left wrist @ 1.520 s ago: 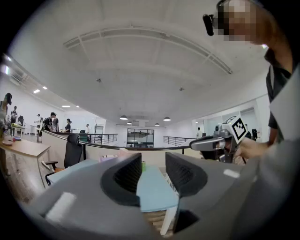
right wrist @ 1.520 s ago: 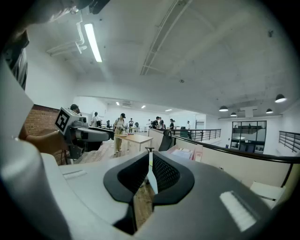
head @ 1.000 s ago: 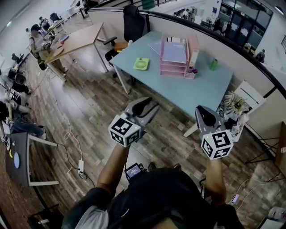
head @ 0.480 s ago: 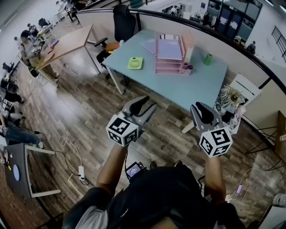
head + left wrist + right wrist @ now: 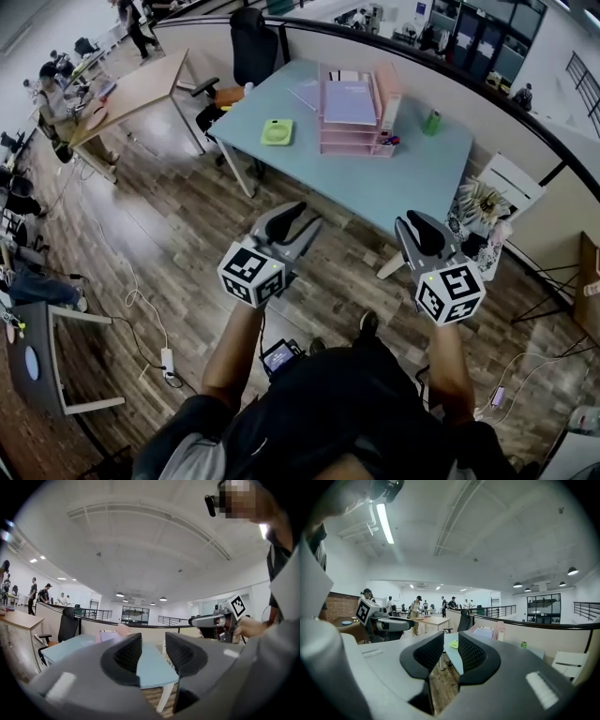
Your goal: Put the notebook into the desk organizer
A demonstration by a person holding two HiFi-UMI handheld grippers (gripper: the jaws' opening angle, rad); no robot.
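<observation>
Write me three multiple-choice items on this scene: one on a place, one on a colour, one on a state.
1. Where does the yellow-green item lie, as the head view shows it?
A. on top of the organizer
B. on the table, left of the organizer
C. on the table, right of the organizer

2. What colour is the organizer?
A. pink
B. black
C. orange

3. How do the left gripper's jaws stand?
A. shut together
B. closed on the yellow-green item
C. apart, with nothing between them

Answers: 1 B, it rests on the tabletop to the left of the stacked trays. 2 A, every tray is pink. 3 C, the left gripper view shows a clear gap, with only the distant table behind it.
</observation>
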